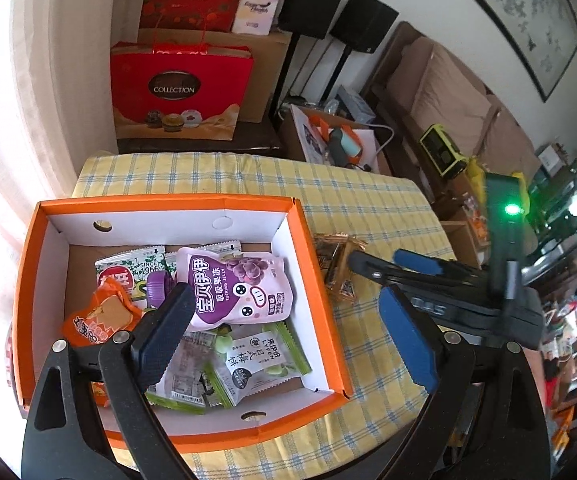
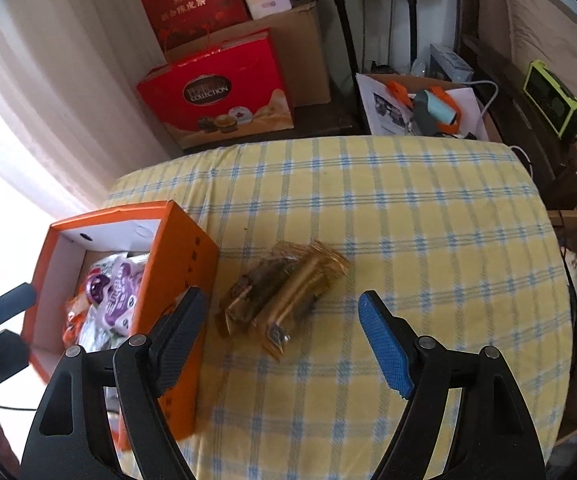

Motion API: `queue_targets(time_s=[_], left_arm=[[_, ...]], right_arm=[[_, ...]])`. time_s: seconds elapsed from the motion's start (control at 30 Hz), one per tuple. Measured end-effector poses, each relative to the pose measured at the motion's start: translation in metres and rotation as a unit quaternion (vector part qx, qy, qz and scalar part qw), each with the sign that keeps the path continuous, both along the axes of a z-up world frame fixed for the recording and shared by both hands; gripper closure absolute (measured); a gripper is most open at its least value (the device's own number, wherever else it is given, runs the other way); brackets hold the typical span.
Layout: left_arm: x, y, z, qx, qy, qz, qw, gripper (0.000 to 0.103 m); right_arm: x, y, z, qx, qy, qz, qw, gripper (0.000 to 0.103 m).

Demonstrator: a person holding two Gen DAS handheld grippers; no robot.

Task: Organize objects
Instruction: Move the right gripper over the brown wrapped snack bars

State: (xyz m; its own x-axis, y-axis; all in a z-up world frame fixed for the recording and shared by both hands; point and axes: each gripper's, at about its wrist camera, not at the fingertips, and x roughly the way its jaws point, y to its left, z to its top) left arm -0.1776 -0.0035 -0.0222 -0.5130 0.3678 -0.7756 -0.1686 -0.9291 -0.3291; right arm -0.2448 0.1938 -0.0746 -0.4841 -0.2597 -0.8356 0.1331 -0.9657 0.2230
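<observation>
Orange box (image 1: 160, 204) holds snack packets (image 1: 240, 292); both hand-held grippers gape wide, empty.

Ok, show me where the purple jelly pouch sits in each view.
Left wrist: purple jelly pouch lies centre frame, on top of the snacks inside the orange box.
Right wrist: pouch at lower left, partly hidden by the box wall.
Shared landmark: the orange box.
</observation>
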Motion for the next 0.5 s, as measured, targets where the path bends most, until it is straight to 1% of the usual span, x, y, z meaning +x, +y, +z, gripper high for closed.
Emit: queue_targets(time_s=[0.2, 0.3, 0.5], left_arm=[[-0.001, -0.005, -0.005, 0.016, -0.007, 0.003, 0.9998, 0.011], [-0.001, -0.007, -0.008, 0.018, -0.008, 0.003, 0.9998, 0.011], [-0.003, -0.010, -0.011, 0.022, -0.012, 0.008, 0.9996, 0.011]], right_arm=[[-0.017, -0.007, -0.017, -0.010, -0.015, -0.009, 1.000, 0.023], [-0.023, -0.006, -0.024, -0.010, -0.023, -0.014, 1.000, 0.023], [-0.031, -0.012, -0.035, 0.002, -0.029, -0.013, 0.999, 0.023]])
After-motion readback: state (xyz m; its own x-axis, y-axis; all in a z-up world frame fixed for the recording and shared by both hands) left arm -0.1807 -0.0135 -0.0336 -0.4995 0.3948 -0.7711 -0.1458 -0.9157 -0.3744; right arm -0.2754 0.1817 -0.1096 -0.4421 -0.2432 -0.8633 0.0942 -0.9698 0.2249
